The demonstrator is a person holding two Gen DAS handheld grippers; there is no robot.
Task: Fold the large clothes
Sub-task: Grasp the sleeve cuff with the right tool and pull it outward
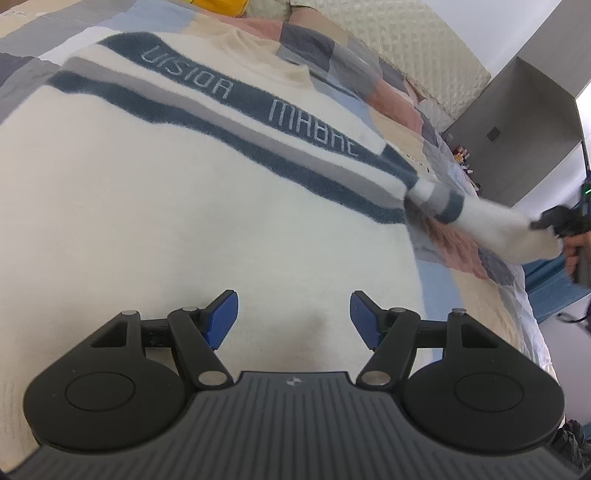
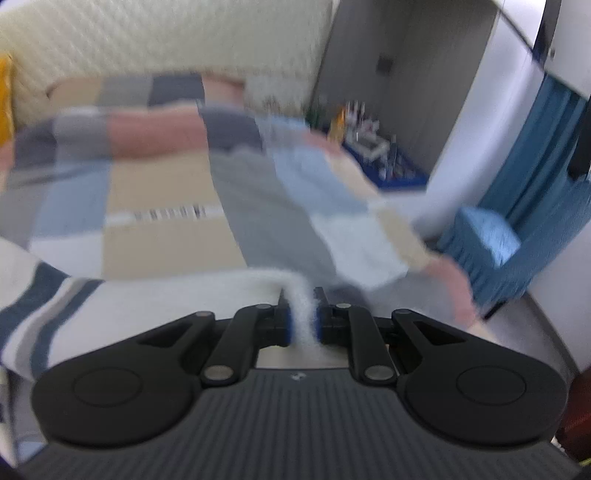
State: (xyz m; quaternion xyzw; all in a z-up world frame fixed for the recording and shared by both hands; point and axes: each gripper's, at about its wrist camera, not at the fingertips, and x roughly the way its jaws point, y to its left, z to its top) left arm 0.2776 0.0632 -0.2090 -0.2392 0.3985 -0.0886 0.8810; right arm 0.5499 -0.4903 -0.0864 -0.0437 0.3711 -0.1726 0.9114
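Cream sweater (image 1: 155,206) lies flat on the bed, front up, over a patchwork quilt (image 1: 402,99). Dark blue and grey stripes cross the chest, pale lettering in the upper blue band. Collar points toward the headboard (image 1: 417,48) end of the bed.

Left claw (image 1: 293,317): jaws wide apart, nothing between the blue pads, hovering over the sweater's lower body. No fabric pinched.

Right claw (image 2: 303,317): jaws nearly closed, pinching a thin bunch of cream knit, the end of the sleeve (image 2: 110,295). In the left wrist view the striped sleeve (image 1: 480,218) stretches out from the sweater's shoulder toward the bed's right edge, lifted off the quilt, its cuff end in the right claw (image 1: 543,223), with a hand (image 1: 574,254) on the grip. Right wrist view is motion-blurred.

Beyond the bed's right edge: grey cabinet (image 1: 517,147), small items on a low blue surface (image 2: 373,147), too blurred to identify, blue curtain (image 2: 535,177). Yellow item (image 1: 218,7) at the head end of the bed, partly cut off.
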